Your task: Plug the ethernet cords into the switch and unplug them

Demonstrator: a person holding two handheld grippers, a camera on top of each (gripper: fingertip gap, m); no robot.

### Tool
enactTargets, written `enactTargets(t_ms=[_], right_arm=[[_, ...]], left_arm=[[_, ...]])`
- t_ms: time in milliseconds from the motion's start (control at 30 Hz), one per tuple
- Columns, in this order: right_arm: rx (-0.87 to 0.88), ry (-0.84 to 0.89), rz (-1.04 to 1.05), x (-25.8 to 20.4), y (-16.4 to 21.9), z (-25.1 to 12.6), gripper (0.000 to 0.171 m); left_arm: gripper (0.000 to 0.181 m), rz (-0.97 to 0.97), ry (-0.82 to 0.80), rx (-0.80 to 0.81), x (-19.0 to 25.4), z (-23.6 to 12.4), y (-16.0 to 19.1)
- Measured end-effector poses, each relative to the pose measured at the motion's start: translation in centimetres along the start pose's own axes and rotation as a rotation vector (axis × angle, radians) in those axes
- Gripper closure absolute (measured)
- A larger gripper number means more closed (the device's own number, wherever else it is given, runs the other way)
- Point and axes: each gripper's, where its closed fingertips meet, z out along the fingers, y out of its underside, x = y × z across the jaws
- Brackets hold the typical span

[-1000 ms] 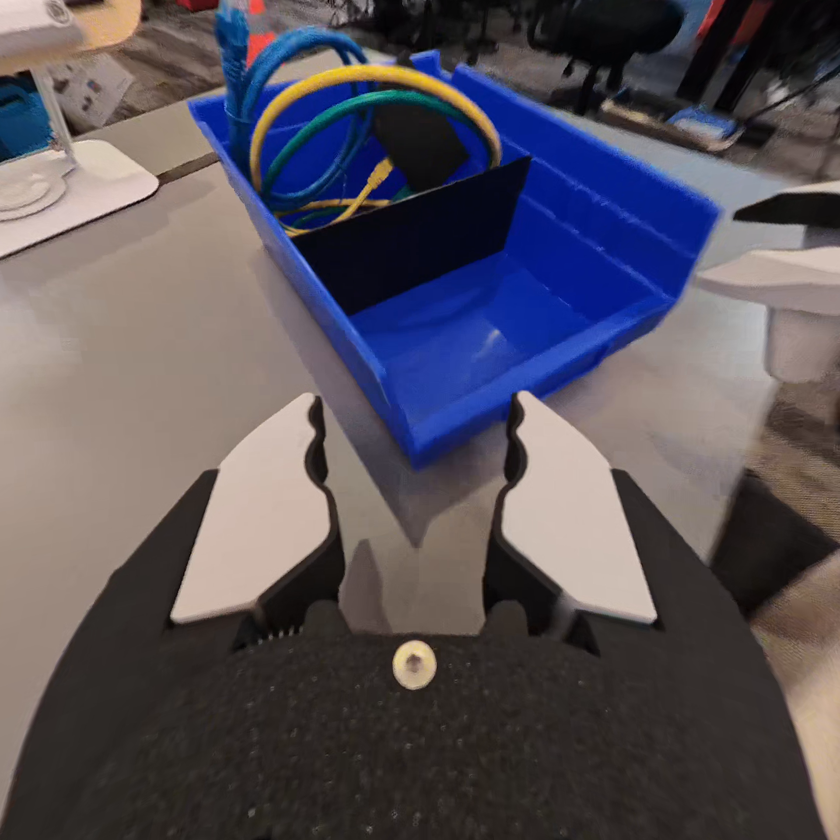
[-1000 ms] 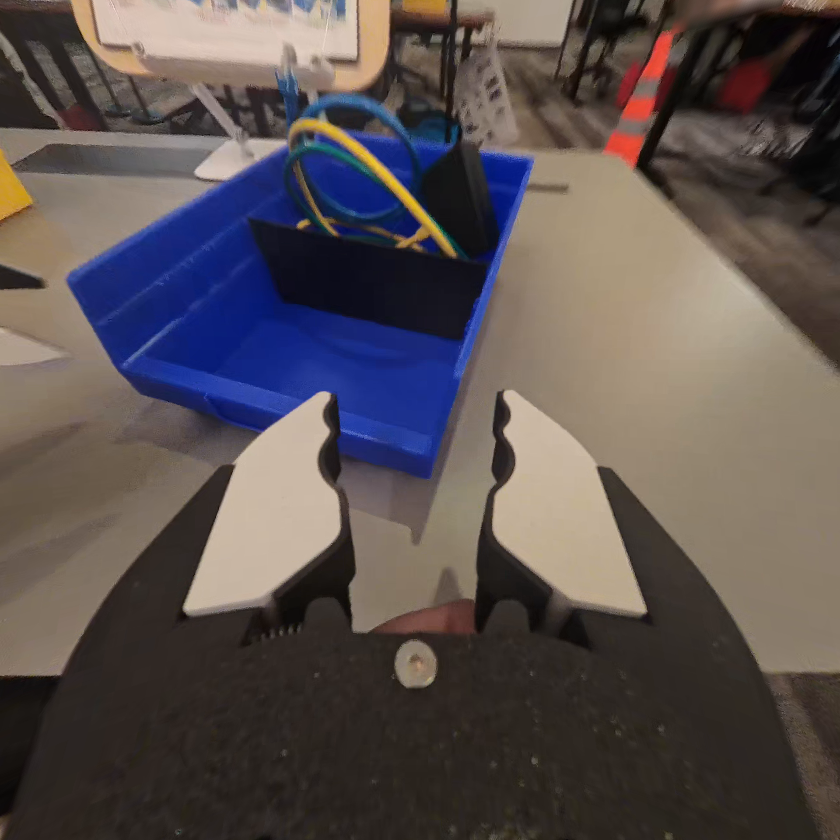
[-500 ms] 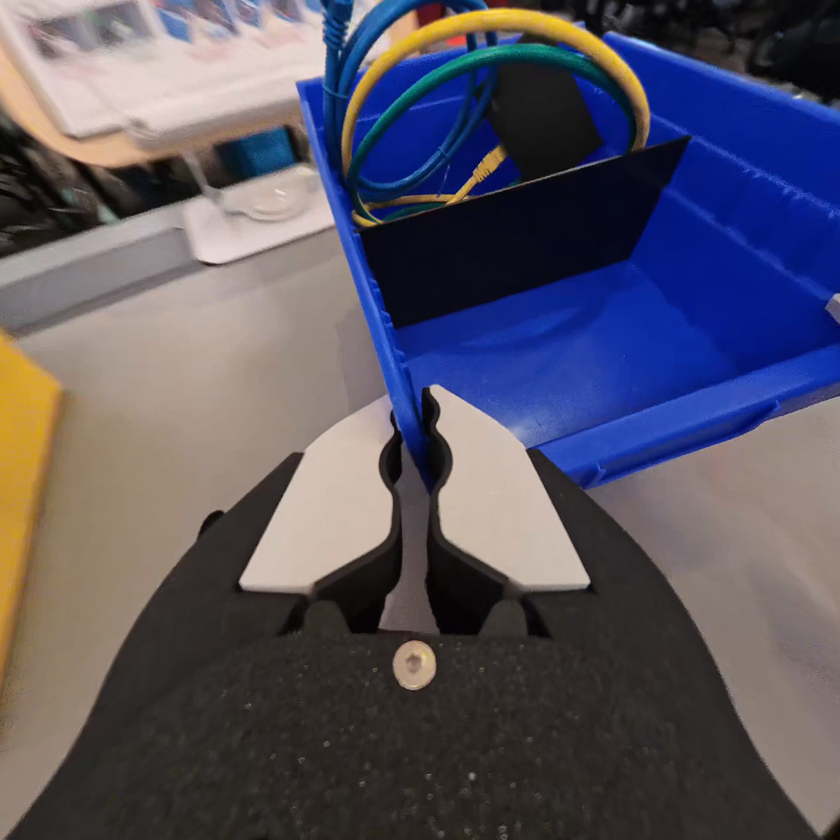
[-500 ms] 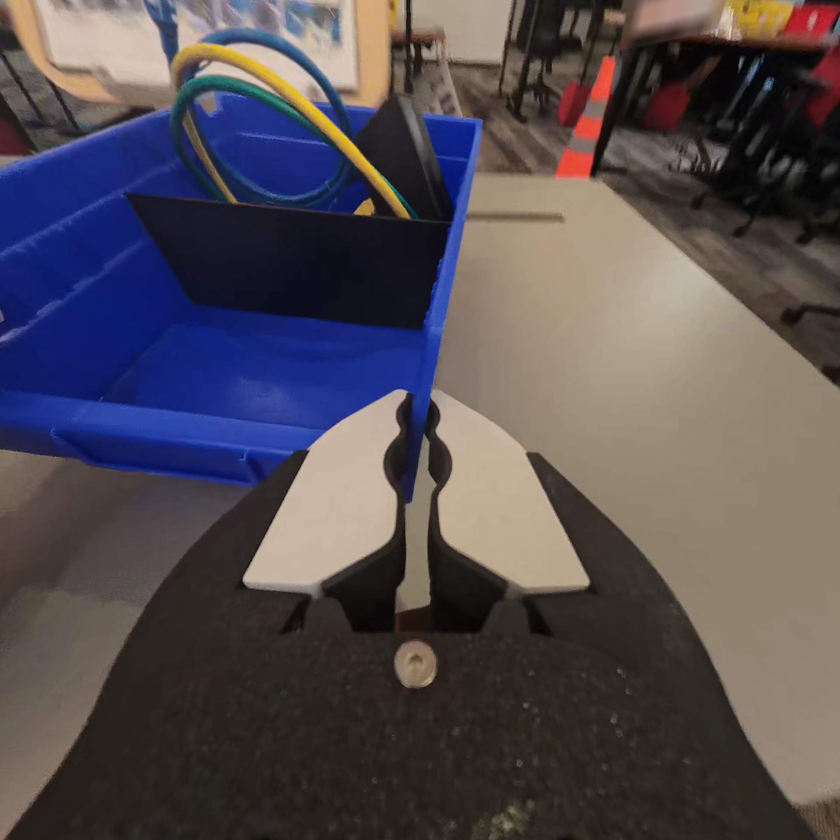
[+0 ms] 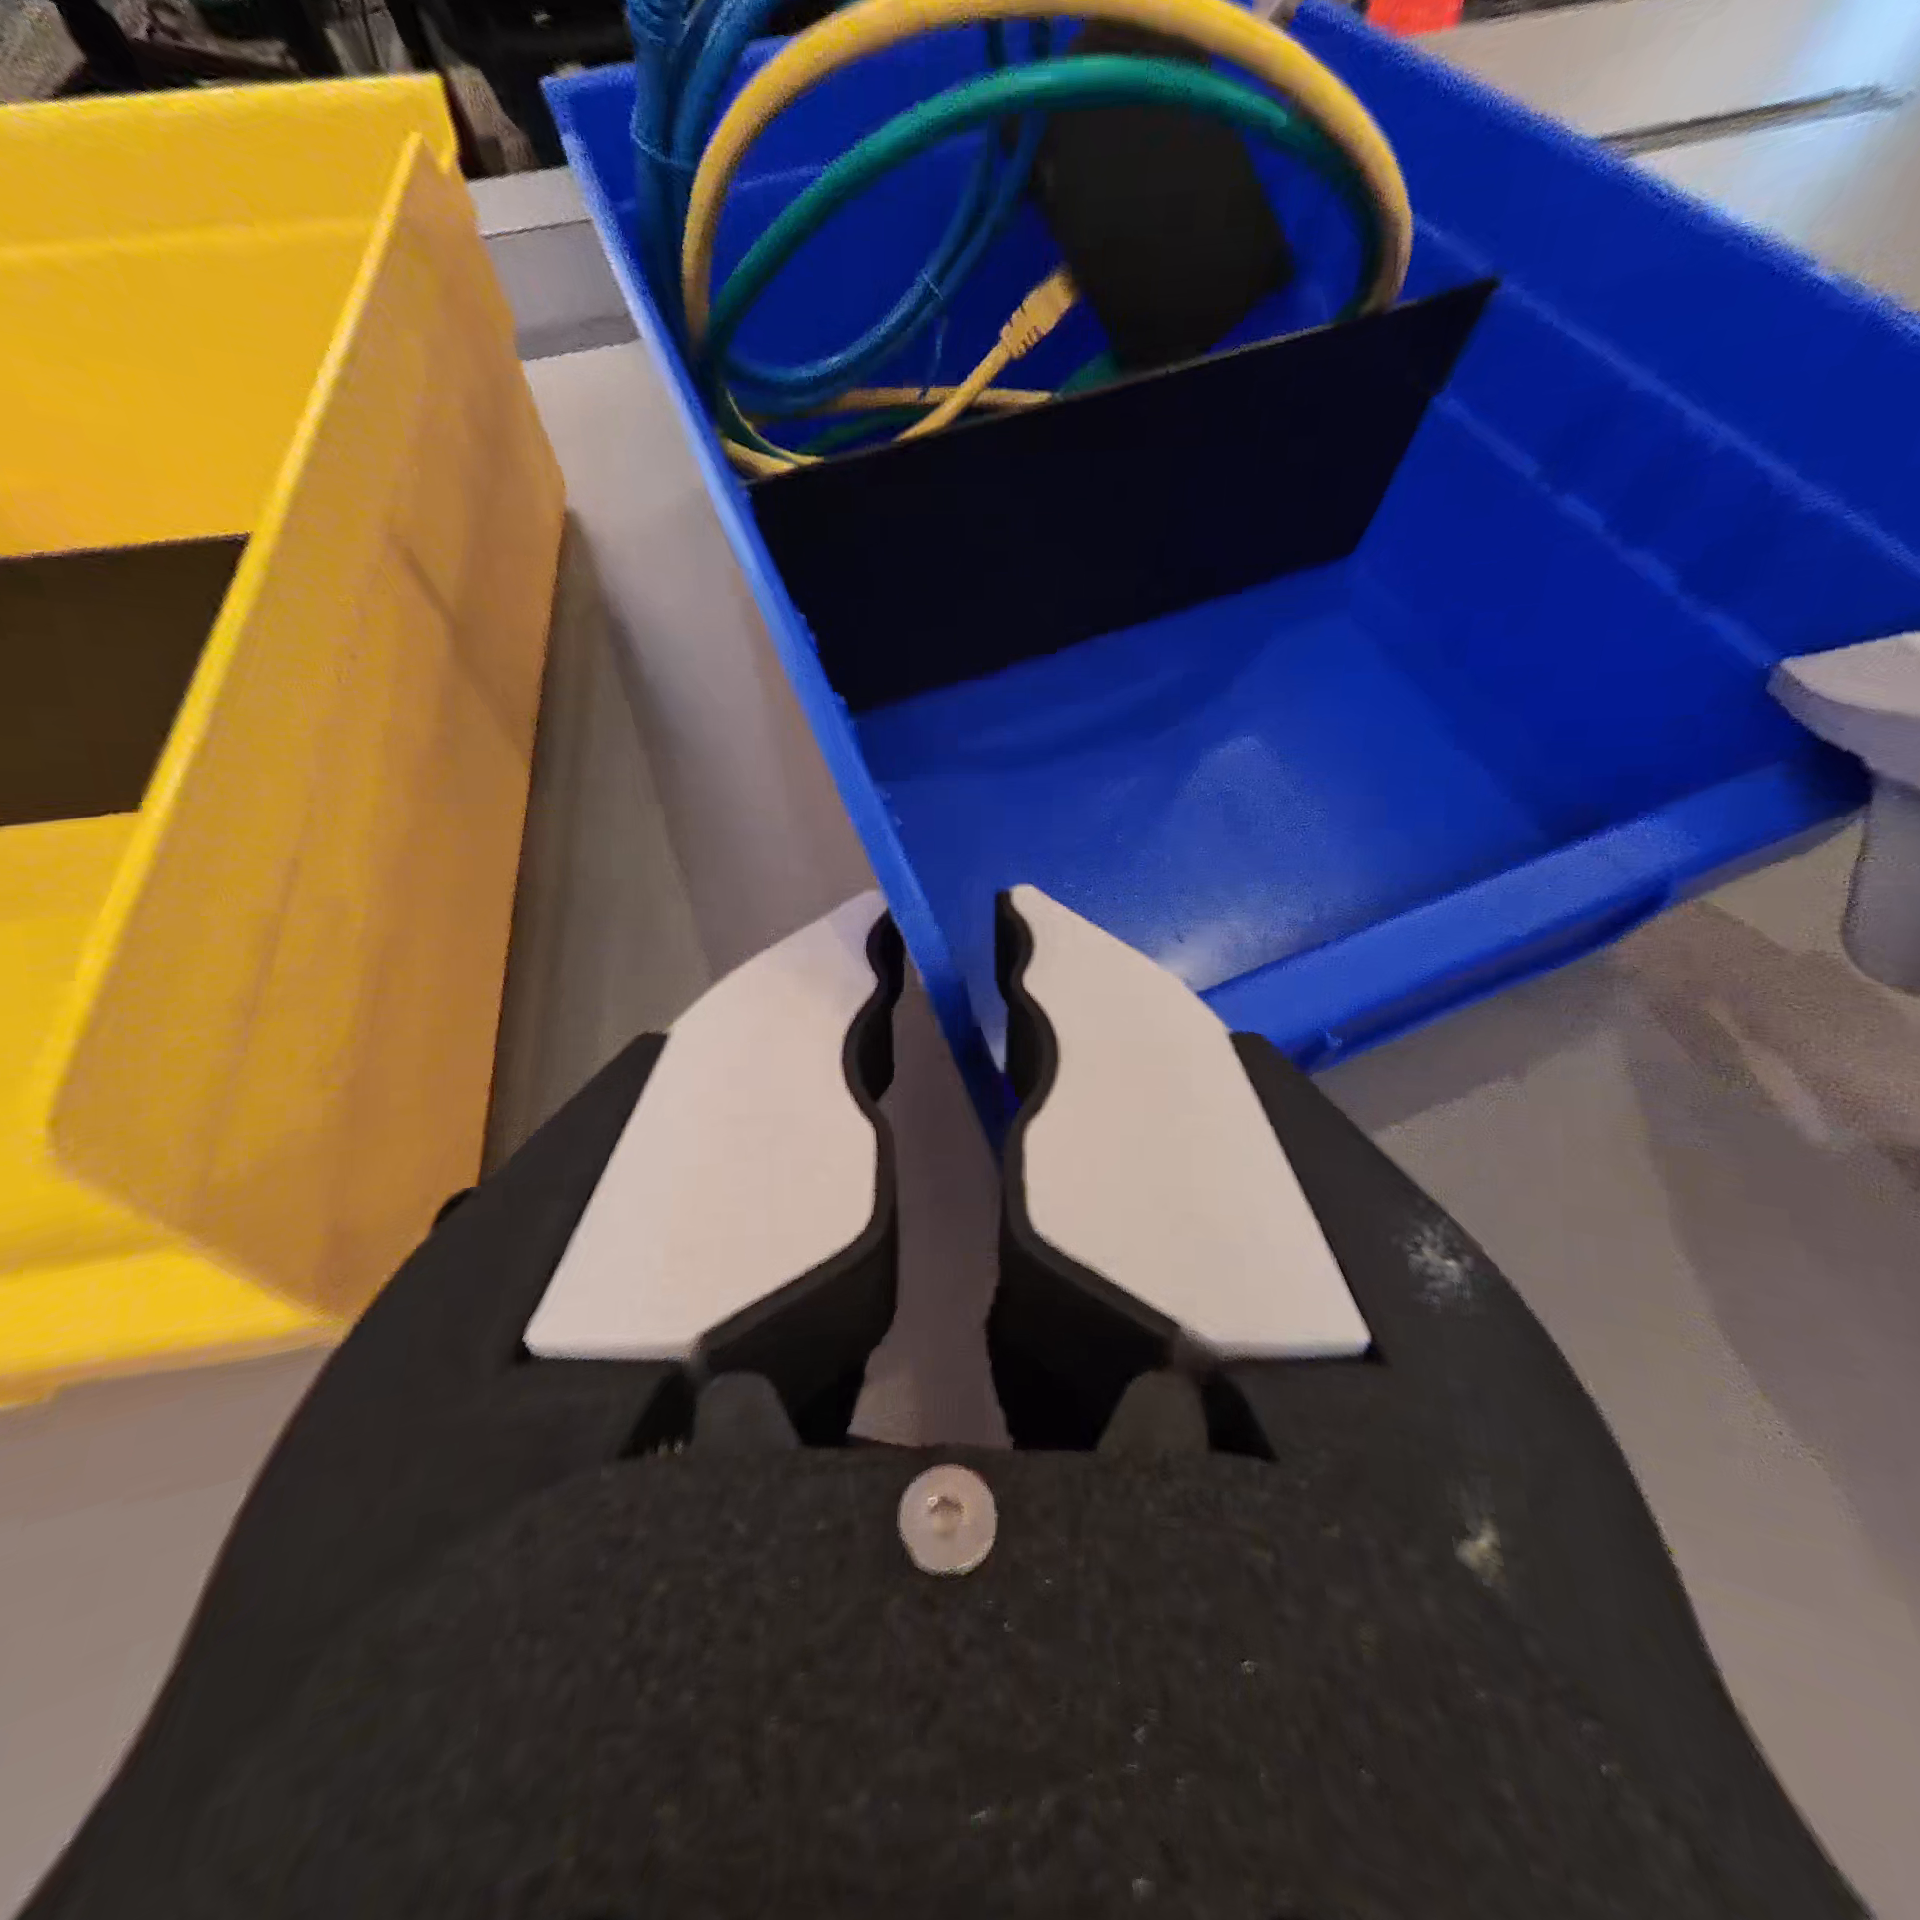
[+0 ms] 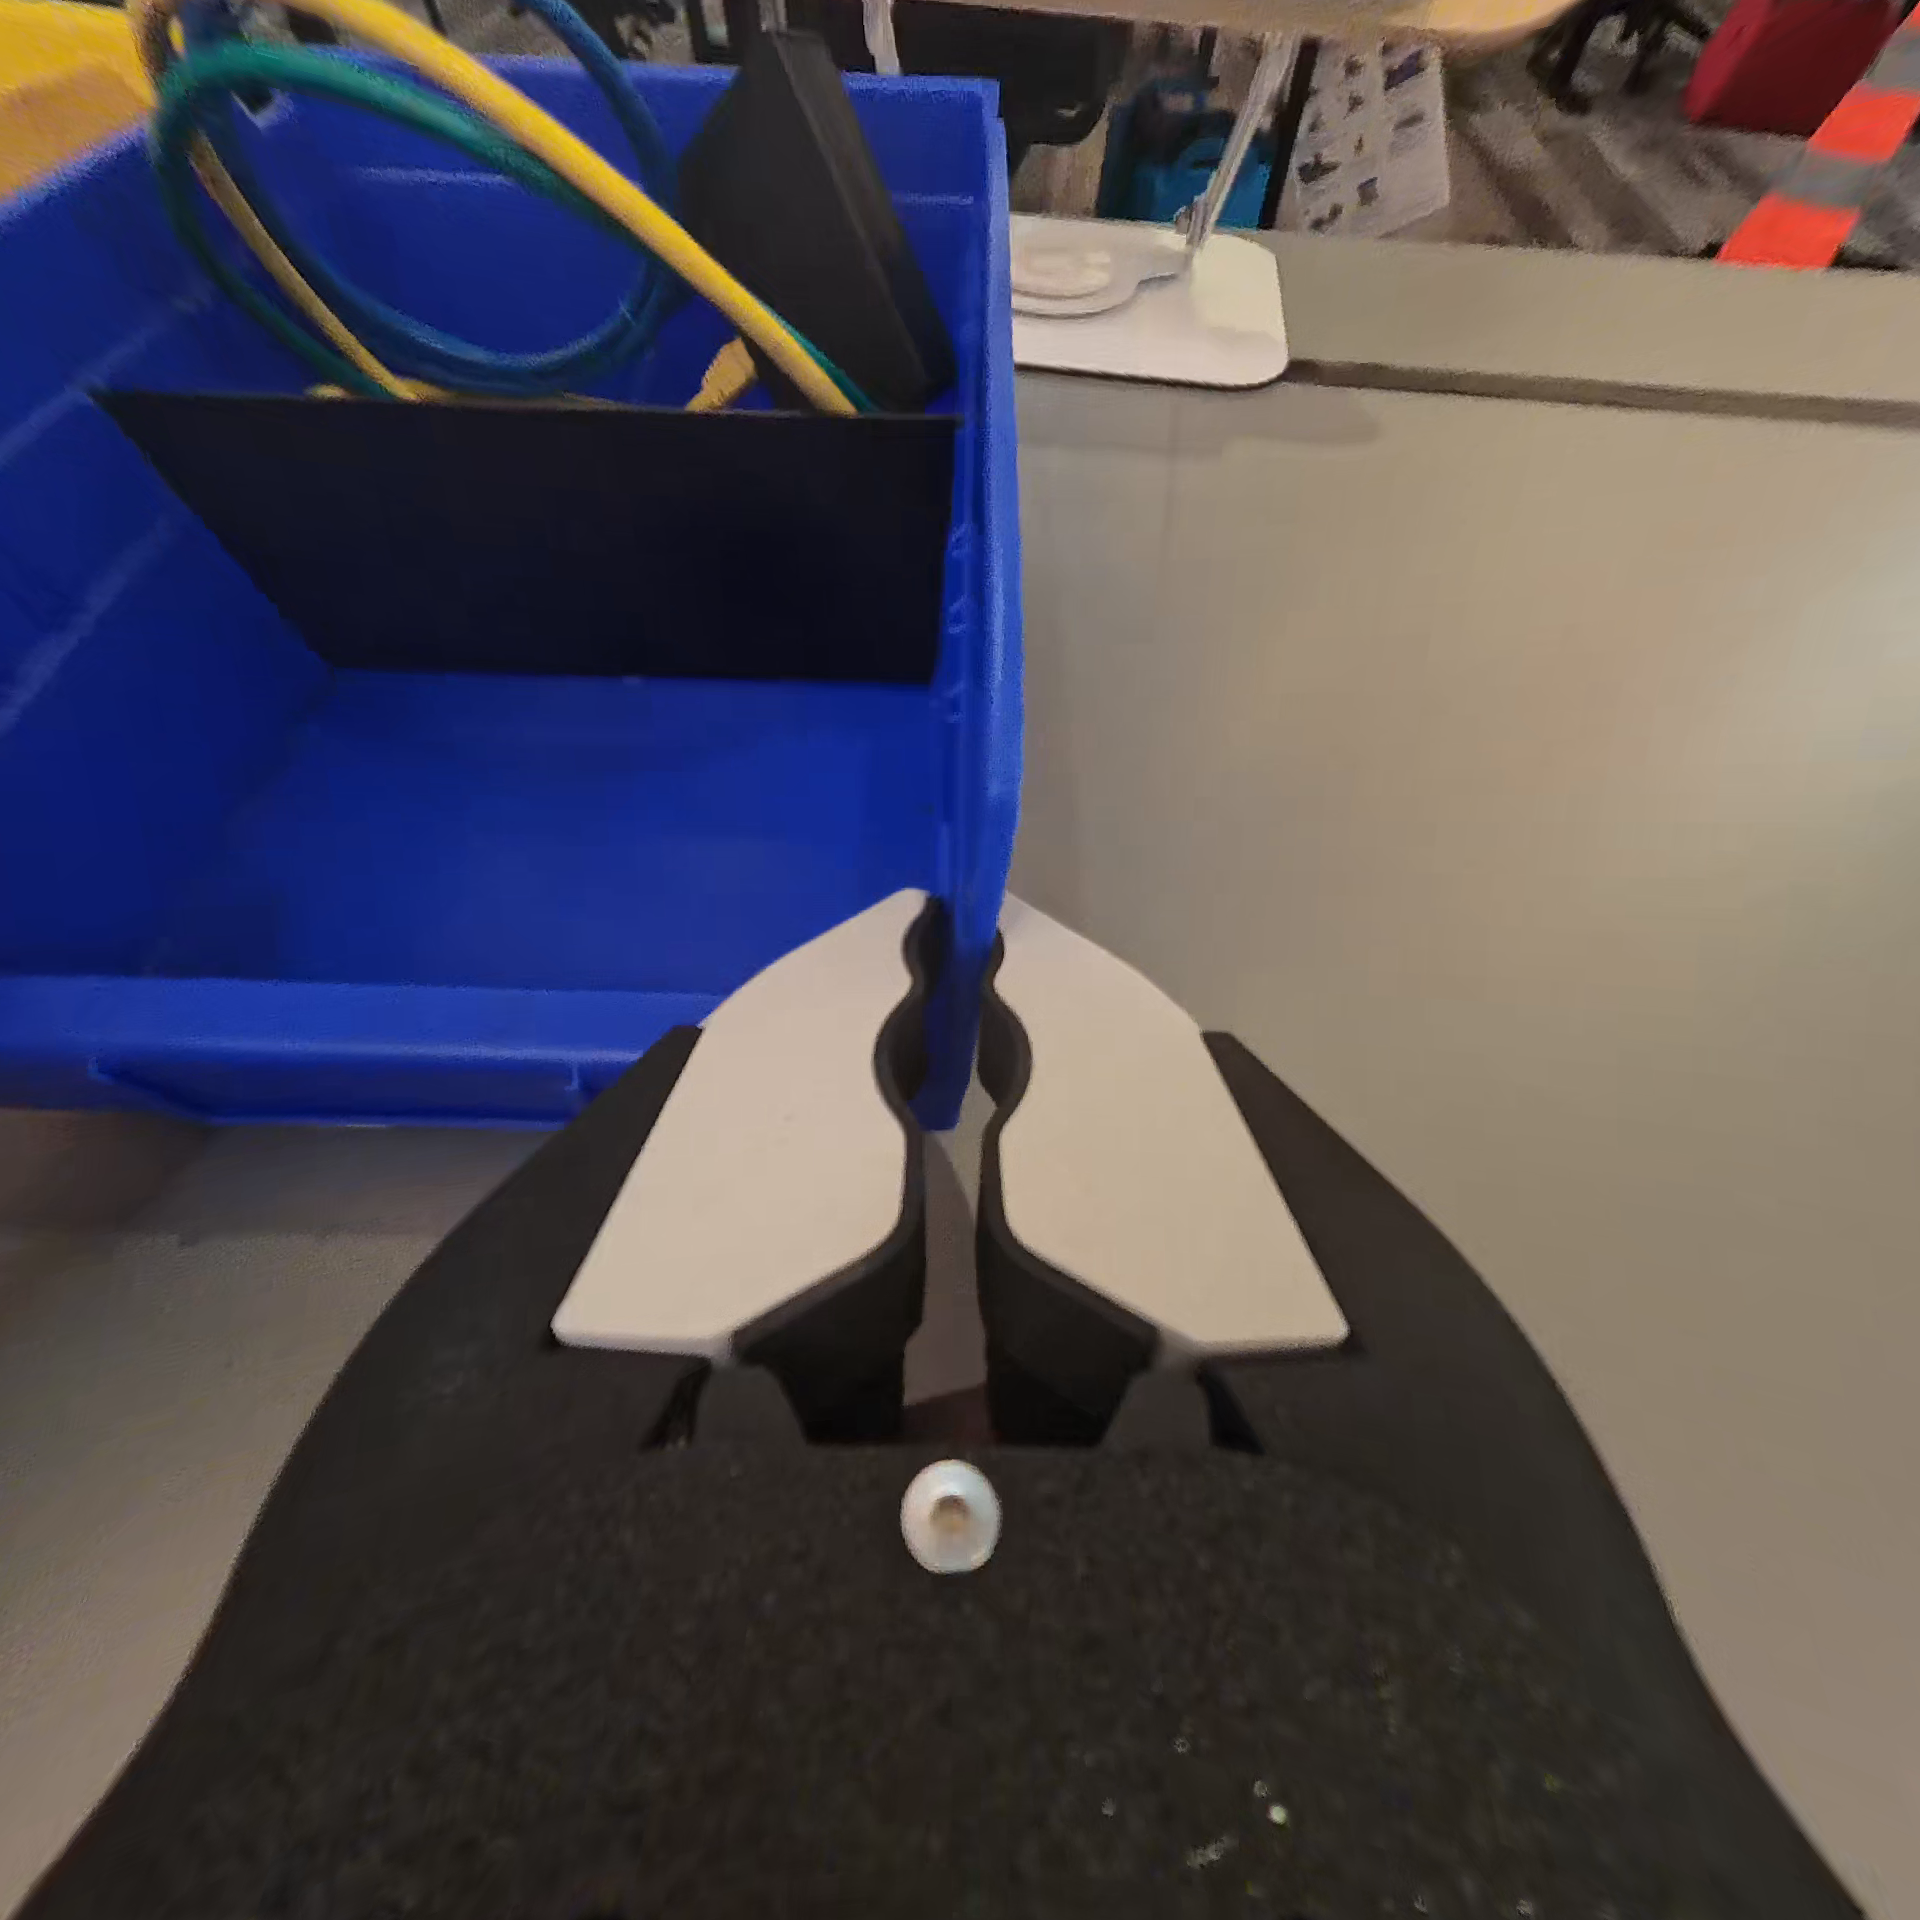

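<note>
Both tools clamp the blue bin's (image 5: 1621, 436) walls.
Your left tool (image 5: 943, 940) and right tool (image 6: 961, 935) grip stiff plastic; floppy cords (image 5: 935, 114) need plug-end grabs.

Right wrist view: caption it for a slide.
Right hand-held gripper clamps the blue bin's side wall; cables sit behind its divider.

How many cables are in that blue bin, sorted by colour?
Blue cable: 1
Yellow cable: 1
Green cable: 1
Total: 3 that I can tell apart, all coiled behind the black divider in the blue bin, next to a black box.
</note>
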Motion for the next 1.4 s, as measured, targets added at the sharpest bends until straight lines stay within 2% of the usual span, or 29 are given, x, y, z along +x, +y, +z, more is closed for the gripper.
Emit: enactTargets(t_ms=[33,100,167,233,300,367,433,533,600,633,667,733,767,833,933,1100,1200,1267,1333,1400], right_arm=[[0.009,-0.034,0.021,-0.1,-0.2,-0.1,0.168],[-0.016,-0.103,-0.025,-0.2,0.0,-0.7,0.166],[-0.044,-0.22,-0.085,-0.2,0.1,-3.1,0.15],[-0.067,-0.401,-0.1,-0.5,0.3,-6.7,0.143],[-0.069,-0.547,-0.135,-0.4,0.9,-9.9,0.142],[-0.03,-0.63,-0.14,0.3,2.0,-12.6,0.141],[0.094,-0.671,-0.065,1.6,2.1,-15.3,0.141],[0.192,-0.692,0.205,2.7,1.5,-18.7,0.145],[0.193,-0.745,0.219,1.4,1.7,-19.8,0.145],[0.183,-0.753,0.162,0.7,2.0,-19.9,0.142],[0.171,-0.748,0.094,0.1,2.4,-19.7,0.139],[0.175,-0.709,0.021,-0.2,2.7,-19.1,0.139],[0.179,-0.708,0.022,-0.4,2.8,-19.0,0.14],[0.145,-0.741,0.036,-1.6,3.7,-19.0,0.141],[0.064,-0.769,-0.013,-4.0,5.8,-18.9,0.14],[-0.028,-0.75,-0.295,-10.3,8.0,-17.5,0.129],[-0.039,-0.823,-0.303,-17.0,7.1,-16.5,0.109],[-0.041,-0.759,-0.266,-20.3,5.3,-14.7,0.103],[-0.004,-0.657,-0.23,-22.3,3.1,-12.8,0.103],[-0.022,-0.659,-0.172,-24.2,2.2,-12.3,0.104]], left_arm=[[0.156,0.011,0.016,-0.009,0.3,-0.1,0.0],[0.124,-0.022,0.119,-0.021,2.1,-1.1,0.0],[0.115,-0.072,0.215,-0.004,3.1,-3.8,-0.5],[0.121,-0.096,0.266,0.043,2.2,-7.1,-1.3],[0.123,-0.107,0.184,0.099,-2.2,-9.7,-1.9],[0.122,-0.103,-0.005,0.116,-9.8,-11.1,-1.9],[0.114,-0.09,-0.198,0.014,-18.1,-11.5,-0.2],[0.107,-0.167,-0.253,-0.047,-25.9,-10.8,1.1],[0.098,-0.207,-0.253,-0.09,-28.7,-9.4,1.5],[0.1,-0.2,-0.249,-0.123,-29.5,-8.4,1.8],[0.113,-0.197,-0.22,-0.165,-29.7,-7.2,2.4],[0.126,-0.228,-0.142,-0.226,-29.4,-4.8,3.6],[0.139,-0.231,-0.12,-0.229,-29.3,-3.9,3.9],[0.176,-0.204,-0.118,-0.18,-29.1,-3.3,3.5],[0.179,-0.177,-0.124,-0.14,-27.7,-4.0,3.7],[0.178,-0.152,-0.217,-0.149,-23.9,-8.0,6.0],[0.178,-0.164,-0.217,-0.171,-21.4,-11.2,7.9],[0.178,-0.202,-0.202,-0.174,-19.8,-13.4,9.1],[0.178,-0.243,-0.196,-0.151,-18.2,-15.4,10.2],[0.178,-0.245,-0.197,-0.132,-16.9,-17.0,11.1]])
